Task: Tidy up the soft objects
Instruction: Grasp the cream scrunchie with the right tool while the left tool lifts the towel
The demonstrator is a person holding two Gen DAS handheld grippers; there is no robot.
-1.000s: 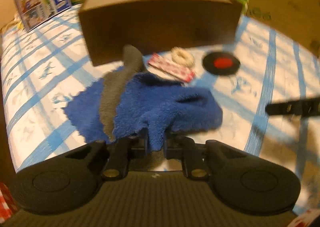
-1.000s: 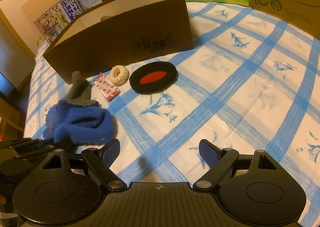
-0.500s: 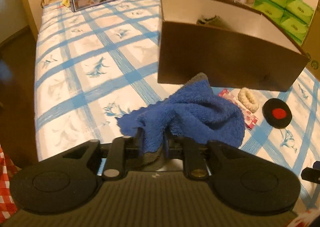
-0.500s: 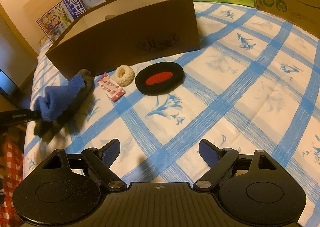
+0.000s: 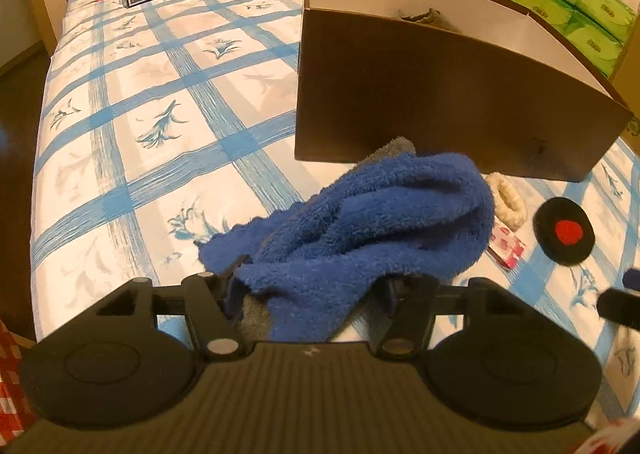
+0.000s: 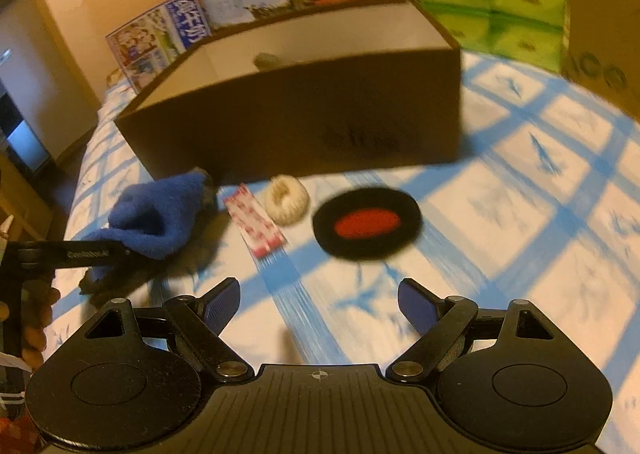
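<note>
Left wrist view has the left gripper (image 5: 310, 292) with its jaws just spread apart, so the blue fluffy towel (image 5: 372, 222) sits loose between the fingers, no squeeze on it anymore. It's bunched up on the checked bedspread (image 5: 140, 126), long axis running from the gripper toward the near corner of the brown cardboard box (image 5: 440, 110), with a grey bit (image 5: 394, 146) poking out at the far end, almost touching the box. Right gripper (image 6: 318, 308) is wide open with nothing in it, hanging over bare bedspread. Past it sit a white scrunchie (image 6: 287, 200), a pink packet (image 6: 256, 226) and a black pad with a red centre (image 6: 366, 223). Something grey is inside the box (image 5: 420, 16), can't really tell what, too blurry.
</note>
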